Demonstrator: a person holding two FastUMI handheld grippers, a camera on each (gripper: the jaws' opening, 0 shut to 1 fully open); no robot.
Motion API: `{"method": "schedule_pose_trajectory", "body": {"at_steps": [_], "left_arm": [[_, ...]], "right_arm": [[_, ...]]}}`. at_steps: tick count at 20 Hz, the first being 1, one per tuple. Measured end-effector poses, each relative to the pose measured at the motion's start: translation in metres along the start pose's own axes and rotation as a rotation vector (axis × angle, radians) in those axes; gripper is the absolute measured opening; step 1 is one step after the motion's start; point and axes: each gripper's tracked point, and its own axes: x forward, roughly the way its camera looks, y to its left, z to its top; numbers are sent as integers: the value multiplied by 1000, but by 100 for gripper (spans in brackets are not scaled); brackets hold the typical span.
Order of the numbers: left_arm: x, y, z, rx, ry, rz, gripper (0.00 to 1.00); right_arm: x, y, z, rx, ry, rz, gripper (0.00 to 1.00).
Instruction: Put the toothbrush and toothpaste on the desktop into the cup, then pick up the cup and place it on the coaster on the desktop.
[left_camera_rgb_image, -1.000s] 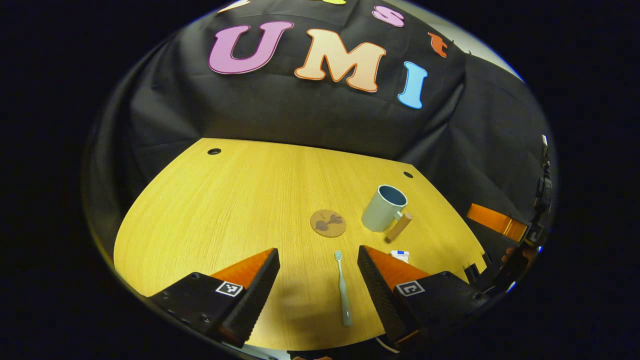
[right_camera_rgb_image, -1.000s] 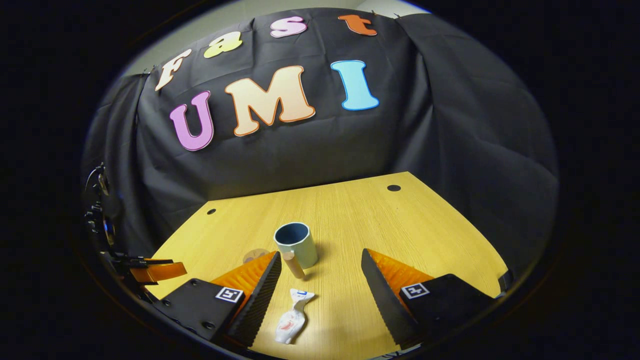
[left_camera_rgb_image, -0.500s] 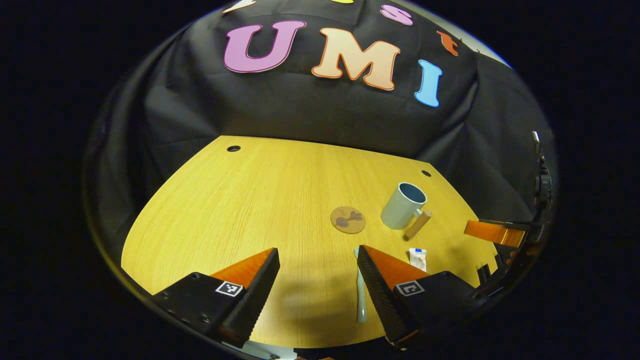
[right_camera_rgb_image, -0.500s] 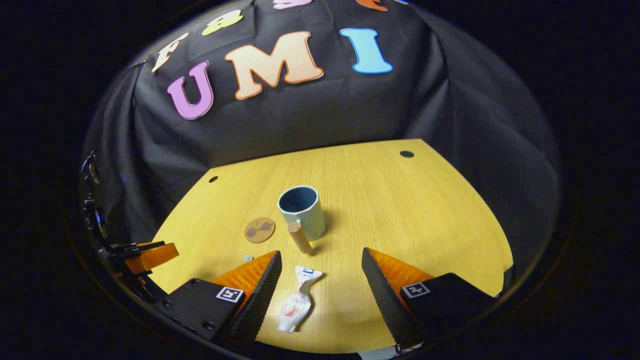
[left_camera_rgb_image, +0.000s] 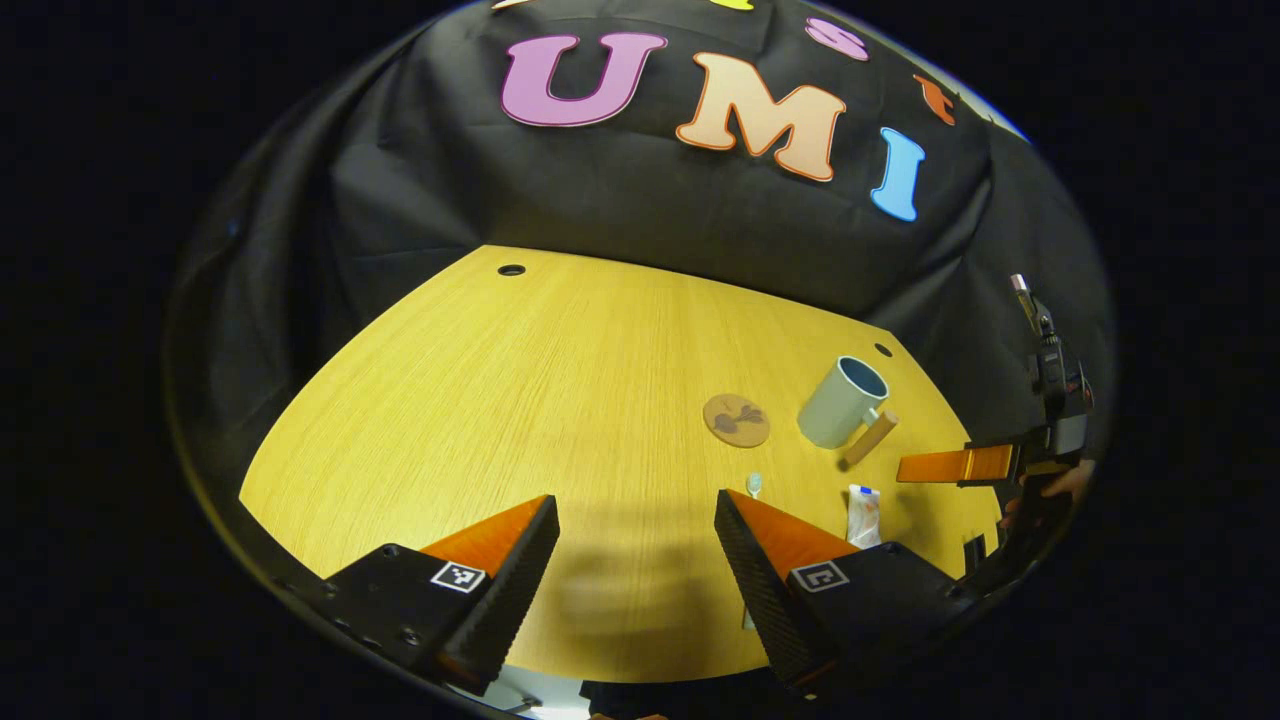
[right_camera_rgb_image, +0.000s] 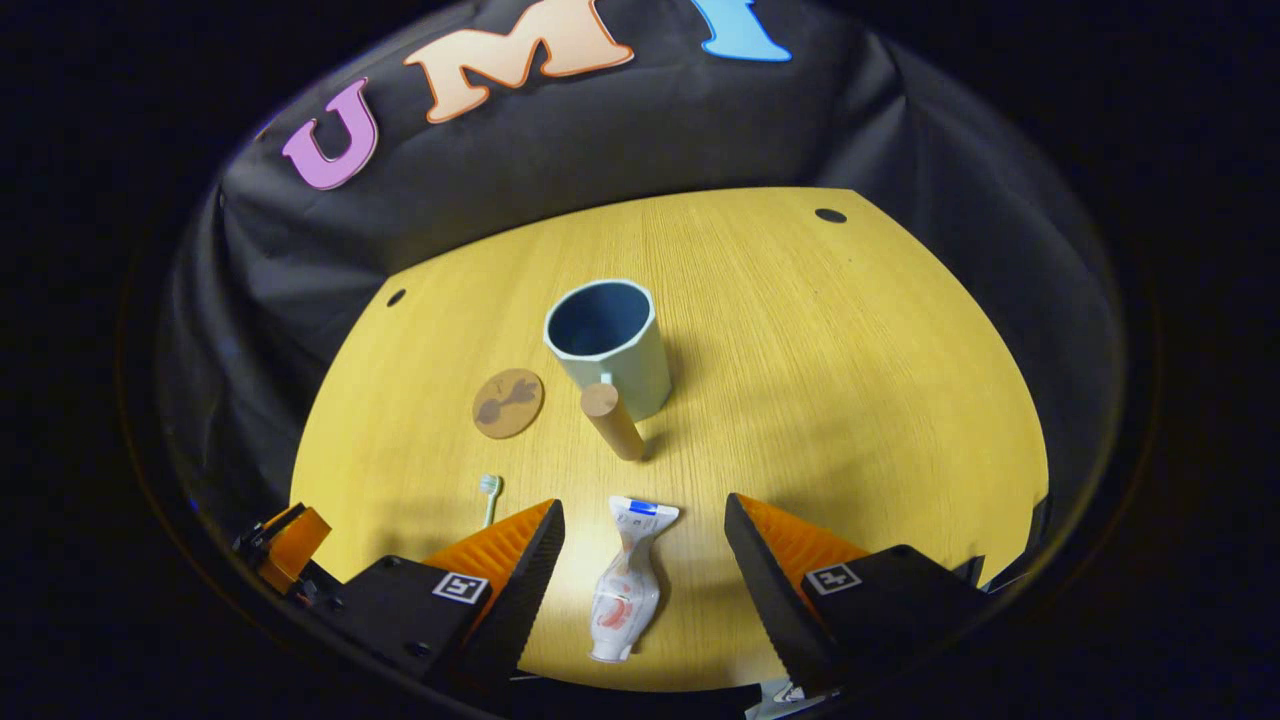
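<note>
A yellow wood-grain tabletop has small dark holes near its far corners. Black cloth hangs behind its far edge.

In the right gripper view, coaster left of cup, toothpaste nearer.

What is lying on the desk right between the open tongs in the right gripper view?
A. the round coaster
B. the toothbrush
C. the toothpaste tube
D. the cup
C: the crumpled toothpaste tube lies flat on the desk between the right tongs, whose fingers stand apart on either side of it without touching it; the cup stands farther back.
</note>
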Motion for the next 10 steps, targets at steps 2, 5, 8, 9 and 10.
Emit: {"method": "schedule_pose_trajectory", "body": {"at_steps": [2, 5, 8, 9, 10], "left_arm": [[1, 3, -2, 5, 5, -1, 94], [1, 12, -7, 23, 24, 12, 95], [0, 20, -13, 11, 32, 26, 94], [-1, 23, -14, 3, 37, 29, 94], [0, 25, -16, -1, 42, 32, 94]], "right_arm": [[10, 3, -6, -12, 37, -13, 94], [23, 7, -16, -21, 90, -26, 99], [31, 10, -30, -18, 138, -33, 94], [33, 10, -35, -22, 157, -39, 99], [36, 10, -40, -25, 171, -47, 99]]}}
